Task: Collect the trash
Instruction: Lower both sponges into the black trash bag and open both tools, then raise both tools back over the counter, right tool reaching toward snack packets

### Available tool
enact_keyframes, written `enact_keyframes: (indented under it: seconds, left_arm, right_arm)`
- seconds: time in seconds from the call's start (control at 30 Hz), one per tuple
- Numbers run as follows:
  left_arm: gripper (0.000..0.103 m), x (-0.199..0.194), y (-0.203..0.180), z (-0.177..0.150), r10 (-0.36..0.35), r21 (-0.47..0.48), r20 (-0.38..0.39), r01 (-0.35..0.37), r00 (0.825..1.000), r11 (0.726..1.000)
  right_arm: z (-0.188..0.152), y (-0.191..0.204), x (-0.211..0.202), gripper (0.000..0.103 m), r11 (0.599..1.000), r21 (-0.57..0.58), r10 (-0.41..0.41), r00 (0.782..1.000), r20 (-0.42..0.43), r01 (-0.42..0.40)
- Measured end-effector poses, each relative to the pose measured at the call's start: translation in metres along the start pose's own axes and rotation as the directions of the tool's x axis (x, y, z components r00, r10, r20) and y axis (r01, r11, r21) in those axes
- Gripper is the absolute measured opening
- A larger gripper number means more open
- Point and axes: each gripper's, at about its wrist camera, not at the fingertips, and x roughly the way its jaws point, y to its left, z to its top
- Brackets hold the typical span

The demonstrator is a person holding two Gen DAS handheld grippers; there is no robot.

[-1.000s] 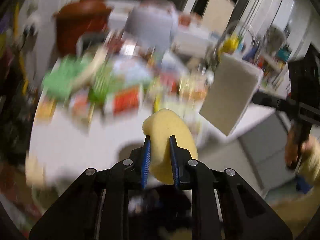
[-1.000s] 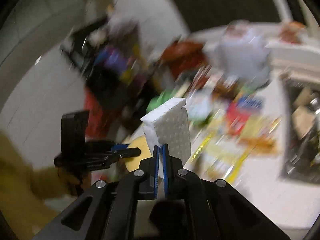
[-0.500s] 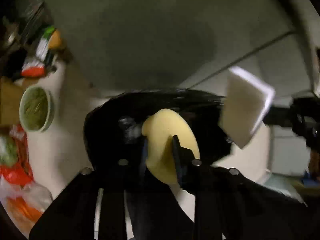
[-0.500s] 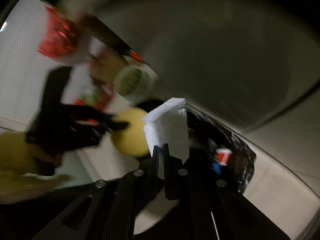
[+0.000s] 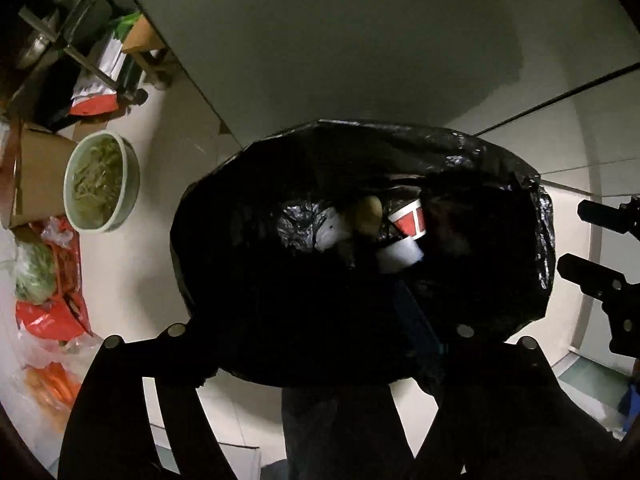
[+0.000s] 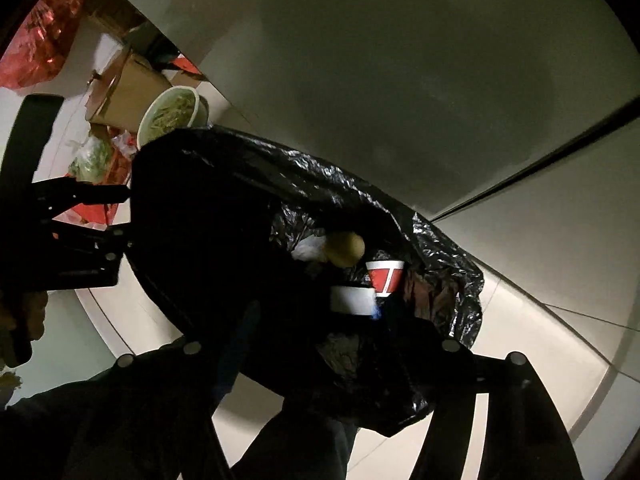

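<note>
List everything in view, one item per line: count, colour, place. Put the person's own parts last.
Bin bag: one, black, open on the floor beneath both grippers.
Yellow sponge: one, yellow, inside the bag.
White foam block: one, white, inside the bag, below the cup.
Paper cup: one, red and white, inside the bag.
Bowl: one, pale green, holding greenish shreds, on the floor left of the bag.
Cardboard box: one, brown, beside the bowl.
Red plastic bags: several, red, lower left on the floor.
Left gripper: one, black, jaws just opened, nothing between them.
Right gripper: one, black, jaws just opened, nothing between them.
</note>
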Motion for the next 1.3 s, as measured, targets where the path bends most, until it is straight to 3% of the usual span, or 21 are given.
enact_keyframes:
  seconds: [0.07,0.13,0.23,0.33,0.37,0.43,0.5,0.6,0.63,0.7,0.77,0.83,0.87,0.97,1.07,1.2,1.23,1.27,1.3]
  left_arm:
    - [0.075,-0.013,-0.008,0.000,0.009,0.022,0.004,-0.009,1.000,1.000]
    - [0.075,-0.049,-0.018,-0.001,-0.009,0.062,0.062,0.005,0.998,0.998]
    - [0.075,-0.108,-0.028,-0.007,-0.050,0.124,0.145,0.032,0.988,0.992]
    - [0.075,-0.182,-0.034,-0.013,-0.109,0.158,0.240,0.072,0.965,0.985]
    - [0.077,-0.215,-0.037,-0.014,-0.125,0.170,0.296,0.077,0.947,0.982]
    - [0.087,-0.257,-0.044,-0.011,-0.122,0.175,0.398,0.055,0.909,0.983]
    - [0.089,-0.304,-0.047,-0.007,-0.092,0.157,0.537,0.008,0.838,0.988]
    - [0.089,-0.346,-0.047,0.009,-0.035,0.090,0.665,-0.033,0.746,0.995]
    - [0.089,-0.356,-0.045,0.016,-0.031,0.075,0.700,-0.030,0.713,0.997]
    - [0.089,-0.368,-0.040,0.029,-0.009,0.044,0.731,-0.034,0.682,0.998]
    - [0.089,-0.373,-0.034,0.035,-0.004,0.018,0.747,-0.014,0.665,1.000]
    - [0.089,-0.376,-0.027,0.038,0.006,-0.017,0.755,0.010,0.656,1.000]
    - [0.089,-0.377,-0.023,0.040,0.009,-0.030,0.750,0.020,0.662,0.999]
    - [0.089,-0.377,-0.013,0.034,0.018,-0.059,0.734,0.037,0.679,0.998]
    - [0.089,-0.373,-0.008,0.028,0.036,-0.059,0.727,0.009,0.685,0.998]
    - [0.089,-0.368,-0.004,0.025,0.045,-0.058,0.713,-0.005,0.700,0.998]
    - [0.089,-0.368,-0.002,0.025,0.044,-0.059,0.712,-0.002,0.701,0.998]
    - [0.089,-0.368,-0.002,0.025,0.042,-0.060,0.710,0.001,0.703,0.998]
    - [0.089,-0.368,-0.002,0.025,0.041,-0.059,0.710,0.002,0.703,0.998]
  right_arm:
    - [0.001,0.003,-0.016,0.065,1.000,0.007,0.020,1.000,0.017,-0.020]
    - [0.004,0.006,-0.048,0.065,0.998,0.008,0.057,0.996,0.067,-0.058]
    - [0.007,0.019,-0.120,0.070,0.994,-0.033,0.104,0.978,0.182,-0.100]
    - [0.014,0.032,-0.211,0.081,0.990,-0.075,0.138,0.929,0.345,-0.120]
    - [0.015,0.035,-0.235,0.083,0.990,-0.088,0.140,0.908,0.394,-0.114]
    - [0.021,0.042,-0.290,0.097,0.991,-0.110,0.123,0.843,0.523,-0.076]
    - [0.029,0.044,-0.325,0.098,0.992,-0.120,0.106,0.776,0.622,-0.040]
    - [0.063,0.044,-0.362,0.098,0.994,-0.105,0.056,0.676,0.735,0.032]
    - [0.073,0.044,-0.366,0.098,0.994,-0.091,0.033,0.659,0.751,0.053]
    - [0.106,0.043,-0.370,0.098,0.994,-0.078,0.011,0.626,0.779,0.079]
    - [0.137,0.043,-0.368,0.098,0.992,-0.074,-0.004,0.625,0.781,0.099]
    - [0.168,0.037,-0.359,0.098,0.997,-0.053,0.009,0.660,0.751,0.047]
    - [0.183,0.029,-0.355,0.098,0.999,-0.028,0.036,0.685,0.728,-0.022]
    - [0.197,0.009,-0.343,0.098,0.979,0.085,0.074,0.709,0.701,-0.186]
    - [0.194,-0.011,-0.333,0.097,0.940,0.163,0.104,0.703,0.703,-0.301]
    - [0.201,-0.027,-0.320,0.095,0.904,0.236,0.105,0.721,0.685,-0.356]
    - [0.205,-0.030,-0.316,0.095,0.892,0.239,0.124,0.717,0.686,-0.384]
    - [0.207,-0.032,-0.313,0.091,0.878,0.242,0.145,0.711,0.688,-0.413]
    - [0.211,-0.036,-0.310,0.081,0.857,0.241,0.177,0.700,0.692,-0.455]
